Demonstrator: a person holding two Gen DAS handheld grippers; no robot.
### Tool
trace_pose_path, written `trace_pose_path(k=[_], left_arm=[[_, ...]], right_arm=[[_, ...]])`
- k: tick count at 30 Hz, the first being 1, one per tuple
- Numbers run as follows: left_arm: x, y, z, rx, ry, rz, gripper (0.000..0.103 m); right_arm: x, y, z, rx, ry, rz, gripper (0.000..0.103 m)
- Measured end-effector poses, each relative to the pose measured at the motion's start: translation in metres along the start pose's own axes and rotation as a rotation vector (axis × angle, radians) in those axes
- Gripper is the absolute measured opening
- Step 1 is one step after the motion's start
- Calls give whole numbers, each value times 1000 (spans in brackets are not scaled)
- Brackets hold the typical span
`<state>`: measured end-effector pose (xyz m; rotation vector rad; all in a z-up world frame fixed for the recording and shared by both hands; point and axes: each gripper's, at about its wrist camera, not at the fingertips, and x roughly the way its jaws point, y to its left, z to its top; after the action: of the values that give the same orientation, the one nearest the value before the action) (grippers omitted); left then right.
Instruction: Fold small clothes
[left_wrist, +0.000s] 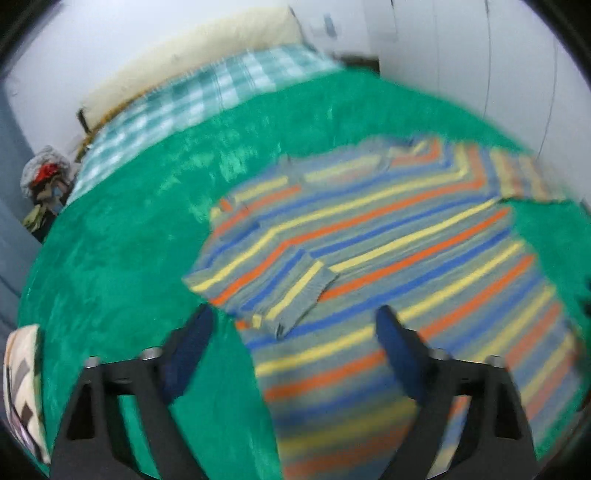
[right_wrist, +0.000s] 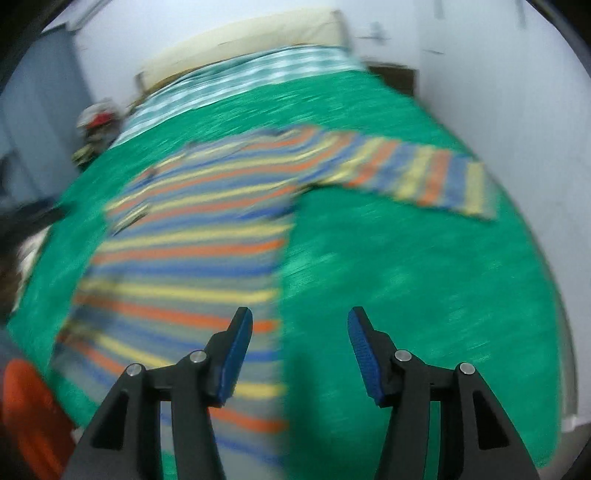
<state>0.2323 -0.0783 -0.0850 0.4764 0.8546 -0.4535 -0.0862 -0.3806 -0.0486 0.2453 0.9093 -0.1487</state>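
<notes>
A small striped shirt (left_wrist: 369, 236) in grey, blue, yellow and orange lies flat on a green fuzzy blanket (left_wrist: 122, 266). Its left sleeve (left_wrist: 284, 291) is folded in over the body; its right sleeve (right_wrist: 424, 181) is spread out to the side. My left gripper (left_wrist: 295, 321) is open and empty, above the shirt's left edge, near the folded sleeve. My right gripper (right_wrist: 300, 321) is open and empty, above the shirt's (right_wrist: 192, 258) right edge near the hem. Both views are motion-blurred.
The blanket (right_wrist: 406, 277) covers a bed with a teal checked sheet (left_wrist: 207, 92) and a cream headboard (left_wrist: 192, 48) at the far end. A pile of clothes (left_wrist: 44, 177) sits at the far left. A patterned cushion (left_wrist: 22, 387) lies near left. An orange object (right_wrist: 33, 413) is at lower left.
</notes>
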Motion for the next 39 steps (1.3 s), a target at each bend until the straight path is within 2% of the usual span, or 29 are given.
trace_pose_path(k=[2,4,6,8,12,13,15,16,17,18,21,24,25,26,29,31,34,36,39], left_arm=[[46,7,2,-6,72,-3,71],[81,13,0,-18,132,-33,71],[99,15,-5,-3,167,-58,71],[99,14,-10,30,132,-64,80],[96,6,-15,102,106,-69,80],[96,3,-16,122,103,-74,73],[100,-5,-14,142,122,-106,47],[100,-8,-12,150,129,-99,16],[96,-10,-11,159,135,-70,3],[94,-8,-8,147,138,-70,3],[70,26,2,-46,92,-129,2],[40,105,6,-379,2,-149,2],[31,145,0,-533,-30,-140,2],[26,173,-7,-636,-46,-128,2],[31,251,-37,-891,-33,-29,1],[43,279,-57,-972,23,18,1],[59,287,-73,-968,89,59,1],[61,288,-78,-962,100,69,1],[58,293,-88,-1016,98,73,1]], right_arm=[[11,25,-14,-48,9,21,54],[21,39,-23,-90,32,21,54],[28,46,-30,-132,50,12,54],[29,43,-37,-136,64,15,54],[43,30,-36,-104,87,18,54],[40,29,-36,-97,84,18,54],[41,29,-36,-90,79,12,54],[40,27,-36,-88,79,6,54],[40,27,-37,-84,78,0,54],[41,24,-38,-74,81,-2,54],[40,23,-38,-71,83,-2,54],[38,29,-39,-107,80,-19,54],[38,30,-40,-118,78,-25,54],[39,30,-41,-120,78,-26,54],[40,29,-41,-112,81,-21,54],[41,30,-41,-116,82,-25,54],[43,33,-41,-122,82,-33,56],[45,34,-41,-127,82,-38,56],[46,34,-40,-128,83,-40,56]])
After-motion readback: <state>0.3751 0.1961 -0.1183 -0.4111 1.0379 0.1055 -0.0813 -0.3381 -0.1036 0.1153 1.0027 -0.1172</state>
